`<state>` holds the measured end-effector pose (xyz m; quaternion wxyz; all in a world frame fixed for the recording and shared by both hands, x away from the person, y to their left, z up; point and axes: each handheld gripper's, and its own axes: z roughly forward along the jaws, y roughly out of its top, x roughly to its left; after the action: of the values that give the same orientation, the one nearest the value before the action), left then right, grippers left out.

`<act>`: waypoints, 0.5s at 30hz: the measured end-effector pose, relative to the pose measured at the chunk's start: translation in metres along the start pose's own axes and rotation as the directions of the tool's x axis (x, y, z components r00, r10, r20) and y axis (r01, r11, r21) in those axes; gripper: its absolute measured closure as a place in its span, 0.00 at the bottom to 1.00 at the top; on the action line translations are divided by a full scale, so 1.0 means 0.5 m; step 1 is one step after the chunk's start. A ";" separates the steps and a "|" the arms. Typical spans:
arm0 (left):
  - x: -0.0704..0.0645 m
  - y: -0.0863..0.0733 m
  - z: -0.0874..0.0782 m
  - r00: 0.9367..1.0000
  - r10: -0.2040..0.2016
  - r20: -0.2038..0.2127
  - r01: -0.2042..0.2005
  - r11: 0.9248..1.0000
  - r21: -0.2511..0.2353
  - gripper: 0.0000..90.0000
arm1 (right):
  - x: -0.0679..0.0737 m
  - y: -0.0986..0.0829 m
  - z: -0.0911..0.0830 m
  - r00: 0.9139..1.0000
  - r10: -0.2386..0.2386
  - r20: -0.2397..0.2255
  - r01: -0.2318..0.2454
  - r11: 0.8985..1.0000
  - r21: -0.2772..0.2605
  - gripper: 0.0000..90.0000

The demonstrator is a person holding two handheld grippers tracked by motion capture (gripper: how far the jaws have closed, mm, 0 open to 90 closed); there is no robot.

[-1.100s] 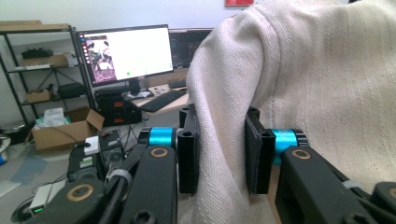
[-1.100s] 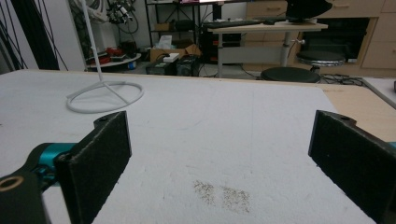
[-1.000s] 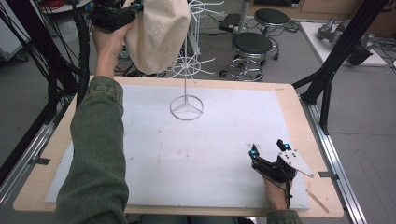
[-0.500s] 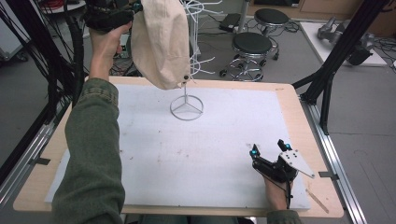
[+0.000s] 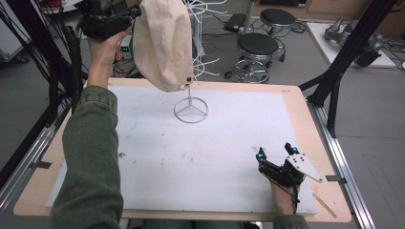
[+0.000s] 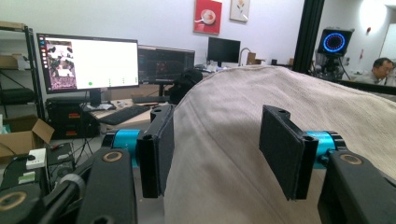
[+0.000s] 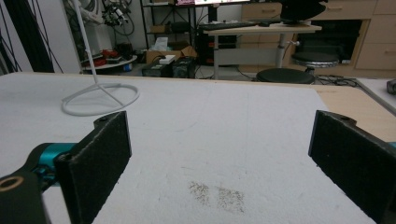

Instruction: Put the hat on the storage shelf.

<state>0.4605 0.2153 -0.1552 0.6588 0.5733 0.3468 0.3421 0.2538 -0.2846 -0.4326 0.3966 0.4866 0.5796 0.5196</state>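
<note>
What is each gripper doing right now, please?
Left gripper: open, jaws astride the beige cloth bag, not clamped.
Right gripper: open, empty, on the table.

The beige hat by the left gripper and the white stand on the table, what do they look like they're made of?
The hat looks like matte woven cotton or canvas: visible weave, soft folds. The stand seems to be white-coated metal wire: thin, rigid rods and a ring base.
</note>
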 end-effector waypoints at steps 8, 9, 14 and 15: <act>0.012 0.000 -0.039 1.000 0.009 -0.018 -0.010 1.000 -0.019 0.48 | 0.002 0.000 0.000 1.000 0.004 0.002 -0.004 1.000 0.005 0.05; 0.013 0.001 -0.044 1.000 0.012 -0.020 -0.012 1.000 -0.019 0.48 | 0.002 0.000 0.000 1.000 0.004 0.002 -0.004 1.000 0.005 0.05; 0.019 0.004 -0.067 0.999 0.017 -0.031 -0.018 0.999 -0.028 0.48 | 0.003 0.001 0.000 1.000 0.000 0.006 0.000 1.000 0.004 0.05; 0.020 0.004 -0.071 0.999 0.014 -0.032 -0.015 0.999 -0.031 0.48 | 0.003 0.001 0.000 1.000 -0.003 0.005 0.003 1.000 0.002 0.05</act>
<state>0.4354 0.2426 -0.1574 0.6596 0.5600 0.3475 0.3614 0.2534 -0.2833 -0.4322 0.3984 0.4876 0.5797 0.5172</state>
